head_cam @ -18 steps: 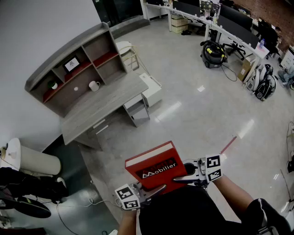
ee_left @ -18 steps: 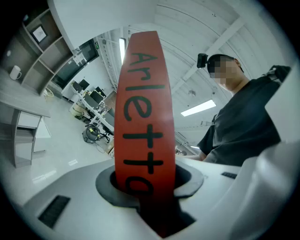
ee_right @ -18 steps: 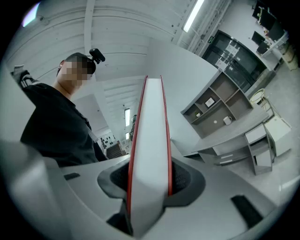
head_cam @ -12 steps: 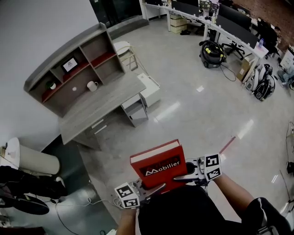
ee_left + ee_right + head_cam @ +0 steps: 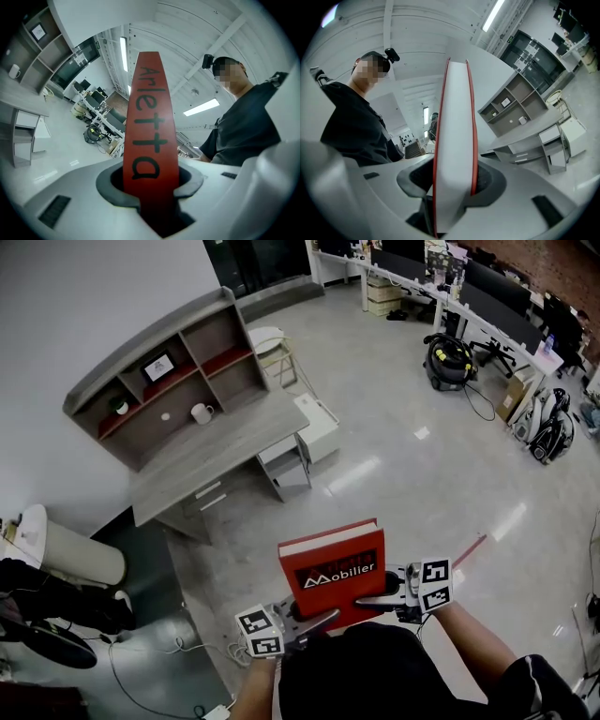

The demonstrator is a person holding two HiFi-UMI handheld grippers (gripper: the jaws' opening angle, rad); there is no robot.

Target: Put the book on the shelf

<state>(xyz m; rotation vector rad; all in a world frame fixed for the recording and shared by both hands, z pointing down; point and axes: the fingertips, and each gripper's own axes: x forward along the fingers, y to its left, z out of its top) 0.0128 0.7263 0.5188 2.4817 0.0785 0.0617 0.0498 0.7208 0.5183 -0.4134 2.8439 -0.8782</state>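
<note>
Book (image 5: 333, 570), red, hangs cover-up over the glossy office floor (image 5: 412, 465), well apart from the grey desk (image 5: 216, 448) and its shelf (image 5: 155, 371) by the wall. Left gripper (image 5: 314, 622) clamps the spine, right gripper (image 5: 371, 601) the page edge, jaws book-width apart.

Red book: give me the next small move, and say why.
Probably step forward, carrying the red book toward the shelf with both grips shut. The left hand-held gripper clamps its spine, the right hand-held gripper its page edge, so it looks secure, but the shelf on the desk stands far across the floor.
</note>
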